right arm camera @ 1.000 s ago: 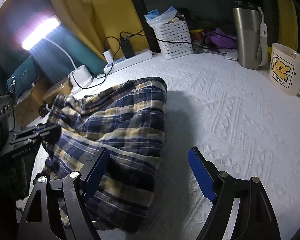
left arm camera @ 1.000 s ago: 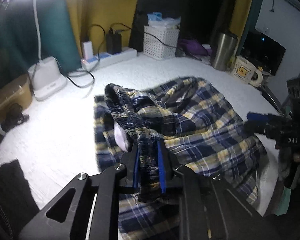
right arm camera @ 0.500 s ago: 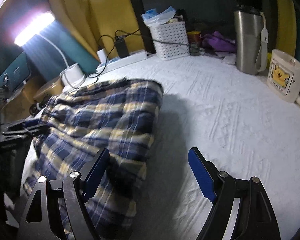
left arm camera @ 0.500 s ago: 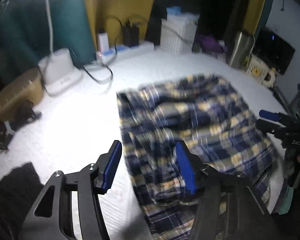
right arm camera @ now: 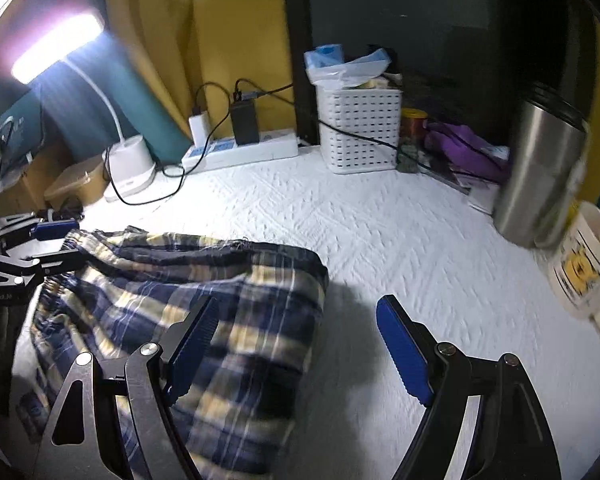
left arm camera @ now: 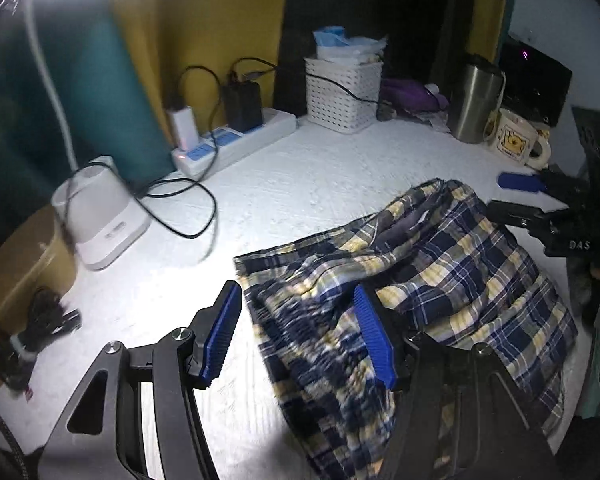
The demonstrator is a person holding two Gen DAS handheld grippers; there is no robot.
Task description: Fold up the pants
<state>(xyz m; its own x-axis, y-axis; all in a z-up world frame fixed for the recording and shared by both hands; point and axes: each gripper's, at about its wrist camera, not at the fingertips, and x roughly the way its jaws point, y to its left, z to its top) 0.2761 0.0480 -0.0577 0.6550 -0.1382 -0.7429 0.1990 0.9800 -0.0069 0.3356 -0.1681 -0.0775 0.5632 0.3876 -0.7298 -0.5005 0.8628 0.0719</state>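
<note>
On the white counter the plaid pants lie in a loose fold, filling the 3 to 6 o'clock part of the left view and the 7 to 9 o'clock part of the right view. Both pairs of fingers stand apart and empty; the left gripper has just been opening, and the cloth lies under it, not pinched. The right gripper hangs over the pants' edge.

Risks, as I judge them: the top layer looks puffed and rumpled, so it may slump or slide open once let go, leaving uneven edges. A wide sweep could knock the steel tumbler or the mug at 3 o'clock.

Only the left view shows the gathered waistband opening; only the right view shows the neat folded edge and its shadow.
</note>
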